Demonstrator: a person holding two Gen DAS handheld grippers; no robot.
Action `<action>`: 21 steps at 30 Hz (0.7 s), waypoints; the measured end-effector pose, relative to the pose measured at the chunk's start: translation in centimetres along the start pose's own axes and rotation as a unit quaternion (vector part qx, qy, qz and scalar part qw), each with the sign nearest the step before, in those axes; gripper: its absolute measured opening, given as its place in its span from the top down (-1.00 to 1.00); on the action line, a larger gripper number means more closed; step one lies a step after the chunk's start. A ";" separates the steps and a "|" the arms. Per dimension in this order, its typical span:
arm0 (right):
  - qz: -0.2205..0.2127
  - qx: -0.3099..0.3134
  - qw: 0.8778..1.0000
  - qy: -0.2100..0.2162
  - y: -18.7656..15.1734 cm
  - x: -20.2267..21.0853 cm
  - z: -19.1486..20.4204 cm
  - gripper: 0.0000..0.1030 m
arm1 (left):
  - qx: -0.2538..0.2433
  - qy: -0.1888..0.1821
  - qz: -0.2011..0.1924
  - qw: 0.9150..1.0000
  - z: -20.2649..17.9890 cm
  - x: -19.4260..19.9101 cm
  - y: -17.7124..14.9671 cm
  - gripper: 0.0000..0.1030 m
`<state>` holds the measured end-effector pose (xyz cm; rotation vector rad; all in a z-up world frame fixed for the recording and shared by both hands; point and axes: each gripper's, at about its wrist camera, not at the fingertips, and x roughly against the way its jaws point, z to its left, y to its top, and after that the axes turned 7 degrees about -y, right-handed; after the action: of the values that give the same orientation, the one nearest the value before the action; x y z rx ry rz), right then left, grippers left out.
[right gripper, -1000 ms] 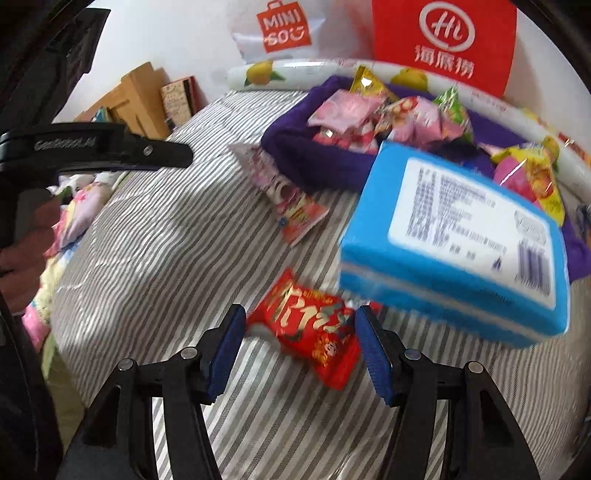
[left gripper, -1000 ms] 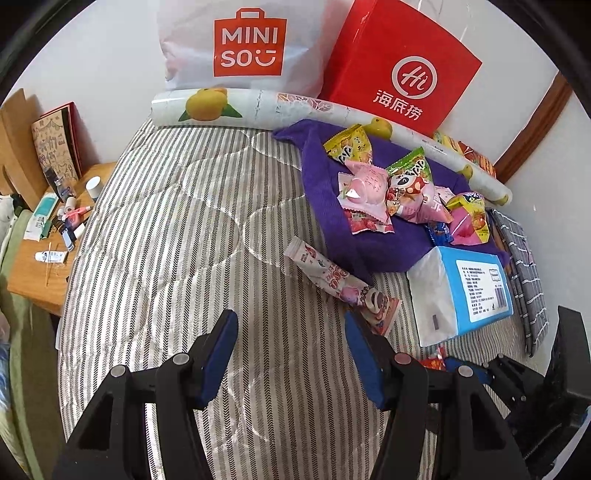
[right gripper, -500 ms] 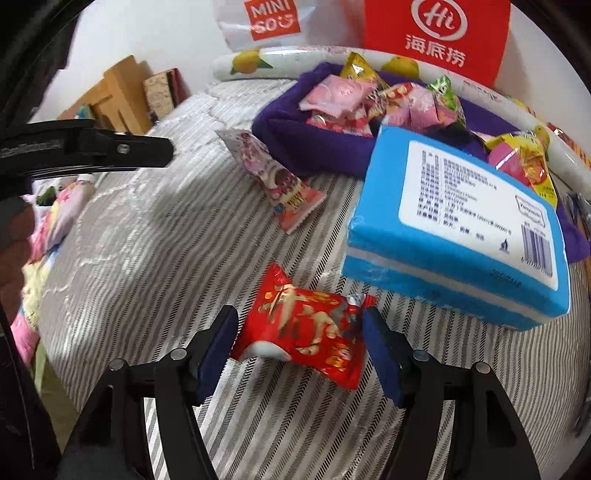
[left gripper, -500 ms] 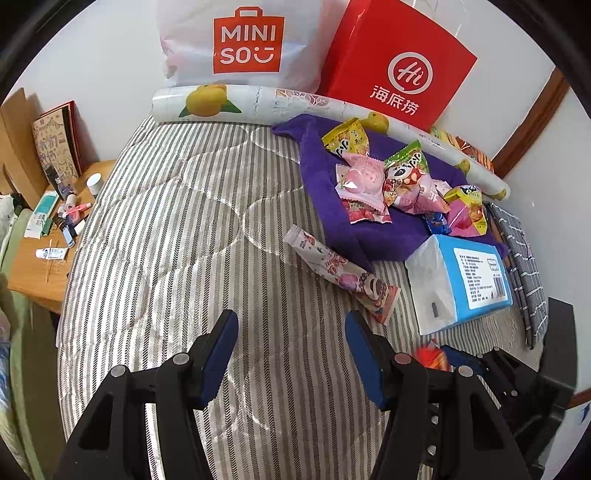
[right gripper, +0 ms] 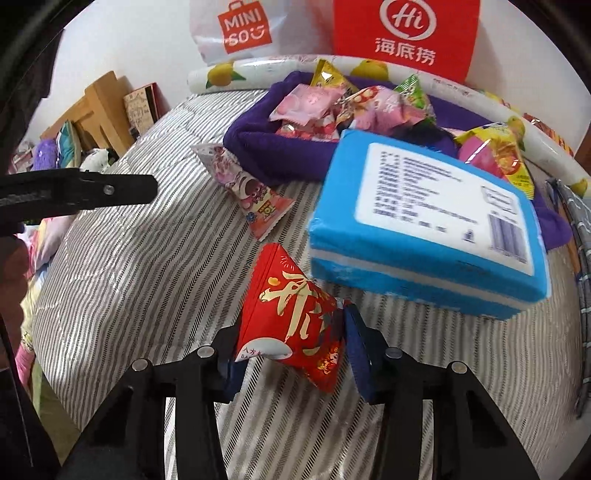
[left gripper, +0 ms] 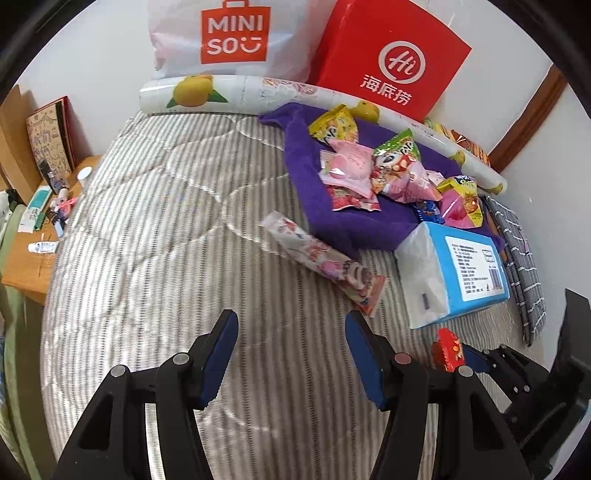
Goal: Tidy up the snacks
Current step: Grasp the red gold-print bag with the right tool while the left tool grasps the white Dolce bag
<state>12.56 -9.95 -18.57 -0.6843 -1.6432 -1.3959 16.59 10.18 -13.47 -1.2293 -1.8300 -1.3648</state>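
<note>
A: What did we have in the right gripper (right gripper: 291, 347)?

B: The red snack (right gripper: 295, 321). Our jaws had just been closing, and the blue pads pressed its two sides, so we held it tilted just above the striped bed (right gripper: 140, 266), right beside the blue tissue pack (right gripper: 424, 236).

A: And the left gripper (left gripper: 290, 354)?

B: We held its fingers about half apart, with nothing between them, only bare bed below. From the left view we saw the red snack low at the right, in the other gripper's tips.

A: Where did the other snacks lie?

B: Most lay heaped on the purple towel (left gripper: 306, 177) near the far end of the bed. One long pink packet (left gripper: 321, 258) lay on the stripes just beside the towel, between it and our grippers. Behind stood a white bag (left gripper: 229, 33) and a red bag (left gripper: 391, 59) against the wall.
</note>
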 end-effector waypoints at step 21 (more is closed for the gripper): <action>-0.059 -0.092 0.993 -0.044 -2.1 5.2 -9.7 0.10 | 0.055 -0.002 0.013 0.998 -3.4 -5.4 2.7 -0.13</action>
<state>10.75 -20.41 -14.93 -0.7746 -1.6587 -1.6381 21.02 5.33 -15.58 -1.1965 -1.8600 -1.2315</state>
